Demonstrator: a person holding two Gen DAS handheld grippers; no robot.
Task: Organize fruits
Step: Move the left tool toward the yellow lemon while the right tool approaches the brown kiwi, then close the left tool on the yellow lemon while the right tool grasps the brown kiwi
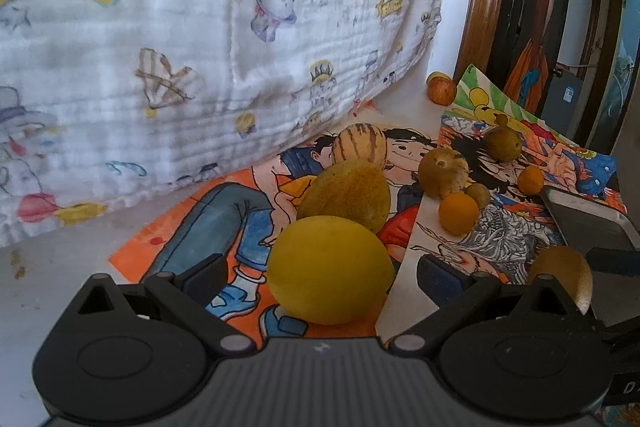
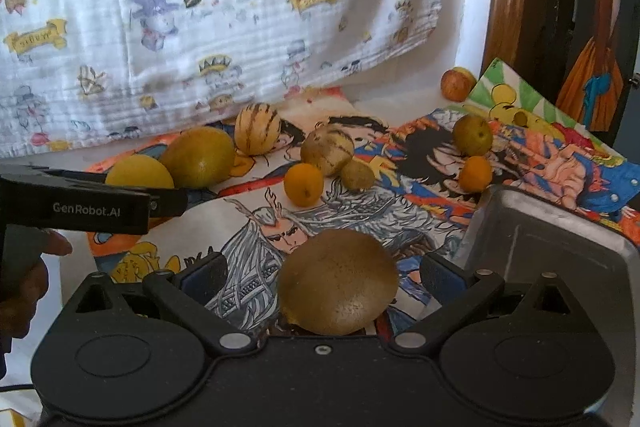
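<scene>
My left gripper (image 1: 320,279) is open, its fingers on either side of a yellow lemon-like fruit (image 1: 330,271) without touching it. Behind that fruit lie a greenish-yellow fruit (image 1: 346,195) and a striped melon (image 1: 360,143). My right gripper (image 2: 322,273) is open too, with a brown kiwi (image 2: 338,281) resting between its fingers and a gap on both sides. All the fruit sits on comic posters (image 2: 248,247). In the right wrist view the left gripper (image 2: 168,201) shows side-on at the yellow fruit (image 2: 140,171).
A grey metal tray (image 2: 540,247) stands at the right, close to the kiwi. Farther back are two small oranges (image 2: 304,185) (image 2: 475,173), a brown striped fruit (image 2: 327,151), a small kiwi (image 2: 357,173), a green pear (image 2: 473,135) and an apple (image 2: 458,83). A cartoon-print cloth (image 2: 200,27) hangs behind.
</scene>
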